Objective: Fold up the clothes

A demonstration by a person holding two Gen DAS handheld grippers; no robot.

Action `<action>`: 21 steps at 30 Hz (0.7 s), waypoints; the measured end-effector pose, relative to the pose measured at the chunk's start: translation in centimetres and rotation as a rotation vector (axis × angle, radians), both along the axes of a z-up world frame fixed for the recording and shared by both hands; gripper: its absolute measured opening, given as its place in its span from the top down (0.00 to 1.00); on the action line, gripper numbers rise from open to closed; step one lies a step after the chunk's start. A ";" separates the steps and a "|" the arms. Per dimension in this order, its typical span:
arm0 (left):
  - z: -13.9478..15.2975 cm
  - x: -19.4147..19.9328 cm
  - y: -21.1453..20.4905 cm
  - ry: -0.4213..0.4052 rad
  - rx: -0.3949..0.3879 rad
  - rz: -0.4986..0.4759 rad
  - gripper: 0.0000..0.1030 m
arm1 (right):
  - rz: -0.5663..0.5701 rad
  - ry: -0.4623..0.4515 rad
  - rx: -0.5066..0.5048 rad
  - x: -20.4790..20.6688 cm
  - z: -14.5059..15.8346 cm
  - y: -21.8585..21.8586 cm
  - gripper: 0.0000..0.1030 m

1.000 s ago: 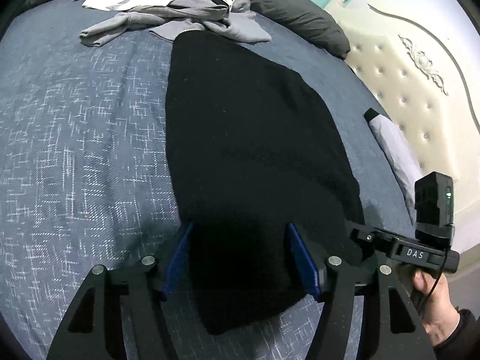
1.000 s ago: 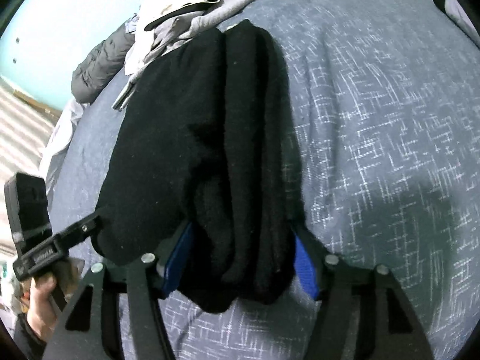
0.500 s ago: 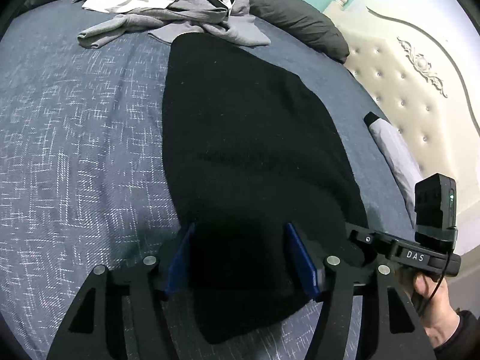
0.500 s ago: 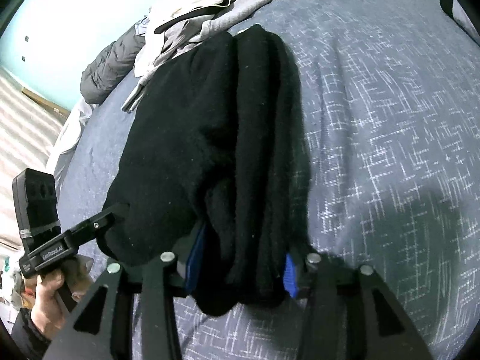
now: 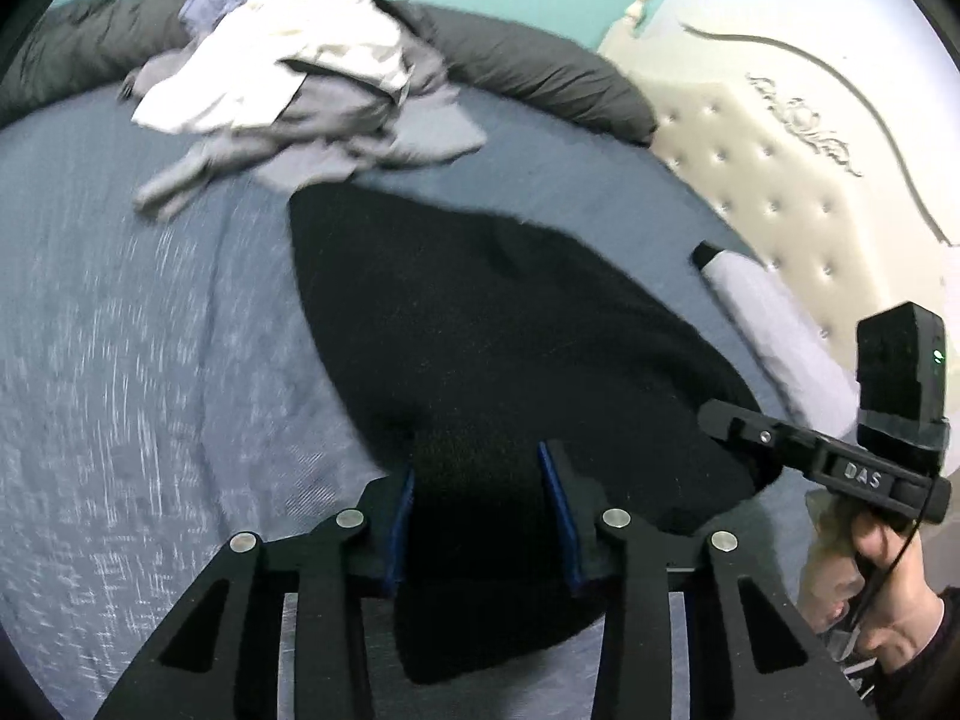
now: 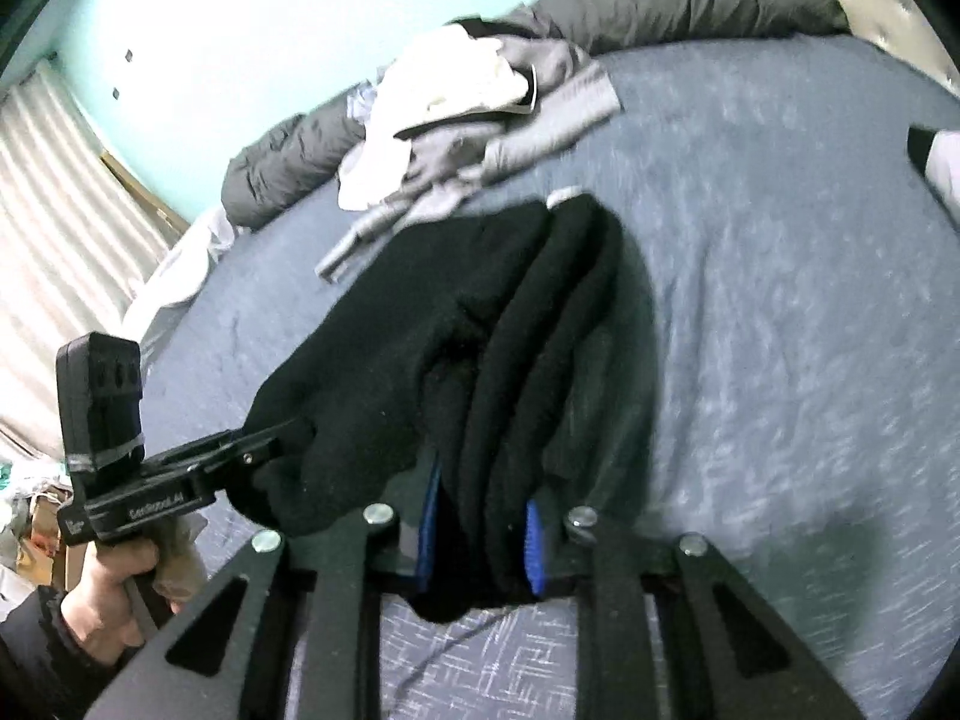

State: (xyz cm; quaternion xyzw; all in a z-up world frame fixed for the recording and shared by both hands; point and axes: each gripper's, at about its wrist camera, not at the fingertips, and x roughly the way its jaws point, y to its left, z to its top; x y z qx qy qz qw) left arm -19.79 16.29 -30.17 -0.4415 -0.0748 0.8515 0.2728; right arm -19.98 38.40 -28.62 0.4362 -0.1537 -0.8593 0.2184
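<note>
My left gripper [image 5: 480, 510] and right gripper [image 6: 480, 531] have just been closing and now pinch the near edge of the black garment [image 5: 480, 324]. It looks partly folded; the pile of clothes [image 5: 288, 90] at the upper left remains unfolded.

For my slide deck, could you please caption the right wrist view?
Right tool clamps the black garment's near edge above the blue bedspread.

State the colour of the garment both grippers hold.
Black garment, clearest in the right wrist view.
</note>
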 end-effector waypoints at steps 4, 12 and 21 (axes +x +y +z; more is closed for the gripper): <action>3.5 1.1 2.1 0.039 0.008 -0.024 0.61 | -0.004 0.042 0.008 -0.2 3.7 1.8 0.80; 9.3 2.3 8.2 0.085 0.040 -0.082 0.62 | -0.008 0.129 0.063 0.7 10.3 7.3 0.80; 14.6 2.1 18.9 0.145 0.066 -0.169 0.62 | -0.079 0.196 0.107 1.6 15.4 16.9 0.80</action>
